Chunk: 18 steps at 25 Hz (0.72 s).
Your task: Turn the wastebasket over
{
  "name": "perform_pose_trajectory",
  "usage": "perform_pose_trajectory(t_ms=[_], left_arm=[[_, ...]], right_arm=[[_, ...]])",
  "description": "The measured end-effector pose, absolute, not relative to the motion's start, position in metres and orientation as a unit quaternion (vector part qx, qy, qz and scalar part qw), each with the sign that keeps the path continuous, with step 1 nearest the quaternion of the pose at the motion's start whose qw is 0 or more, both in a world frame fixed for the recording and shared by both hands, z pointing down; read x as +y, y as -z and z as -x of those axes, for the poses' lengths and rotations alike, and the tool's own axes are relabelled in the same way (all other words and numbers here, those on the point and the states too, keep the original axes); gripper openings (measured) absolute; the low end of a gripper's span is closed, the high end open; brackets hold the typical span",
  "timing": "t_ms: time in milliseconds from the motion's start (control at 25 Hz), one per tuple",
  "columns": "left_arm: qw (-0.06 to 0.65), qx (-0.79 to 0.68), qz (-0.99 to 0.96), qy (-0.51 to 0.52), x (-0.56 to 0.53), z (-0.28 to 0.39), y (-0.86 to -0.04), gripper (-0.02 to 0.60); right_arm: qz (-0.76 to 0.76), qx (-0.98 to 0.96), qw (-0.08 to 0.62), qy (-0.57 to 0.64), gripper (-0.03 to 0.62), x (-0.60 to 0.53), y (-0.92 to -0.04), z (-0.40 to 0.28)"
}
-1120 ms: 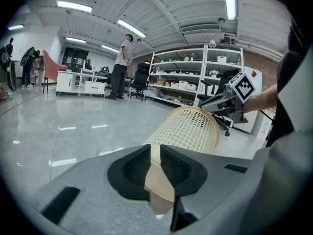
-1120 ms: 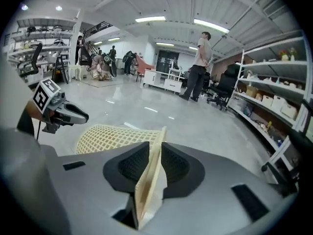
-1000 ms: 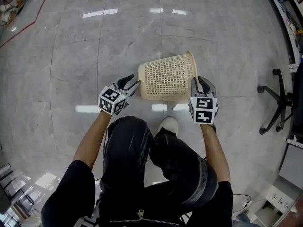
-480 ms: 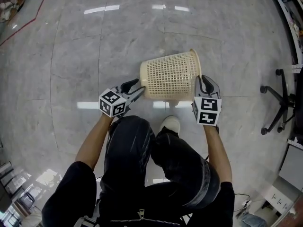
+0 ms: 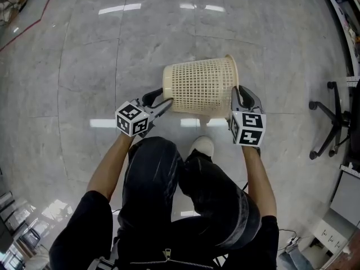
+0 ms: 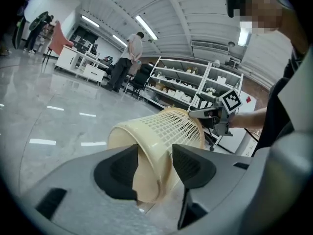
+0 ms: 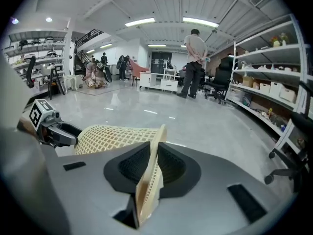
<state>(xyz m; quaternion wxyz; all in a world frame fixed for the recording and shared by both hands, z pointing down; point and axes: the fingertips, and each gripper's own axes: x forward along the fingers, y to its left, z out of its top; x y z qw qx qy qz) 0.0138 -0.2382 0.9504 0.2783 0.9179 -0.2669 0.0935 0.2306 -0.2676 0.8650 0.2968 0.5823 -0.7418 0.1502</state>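
Observation:
A cream lattice wastebasket (image 5: 199, 86) lies on its side in the air above the marble floor, with its rim to the right. My right gripper (image 5: 242, 97) is shut on the rim wall (image 7: 146, 190), and its jaws are still closing. My left gripper (image 5: 160, 101) sits at the basket's solid base (image 6: 146, 170). Its jaws are opening; the base edge stands between the pads with a gap on each side. In the right gripper view the basket (image 7: 115, 138) stretches left toward the other gripper.
The person's legs and a white shoe (image 5: 201, 148) are just below the basket. A black office chair (image 5: 332, 122) stands at the right. Shelving (image 7: 274, 92) runs along the right wall, and a person (image 7: 195, 67) stands farther back.
The left jaws have spread apart and come off the basket's base. The basket has shifted slightly up in the head view, still held at its rim by the right gripper.

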Motion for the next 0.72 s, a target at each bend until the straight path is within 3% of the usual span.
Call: perform_pose_trajectory(t_ms=[440,720], left_arm=[[0.174,-0.322,-0.928,-0.071,-0.306,0.028,-0.852,0.204],[0.158,-0.316,-0.935,-0.034,-0.312,0.016,-0.813,0.204]], right_arm=[[-0.577,-0.758,0.201,-0.228,0.052,-0.306,-0.875,-0.207],[-0.582,-0.751,0.203,-0.235,0.058,-0.315,-0.899,-0.212]])
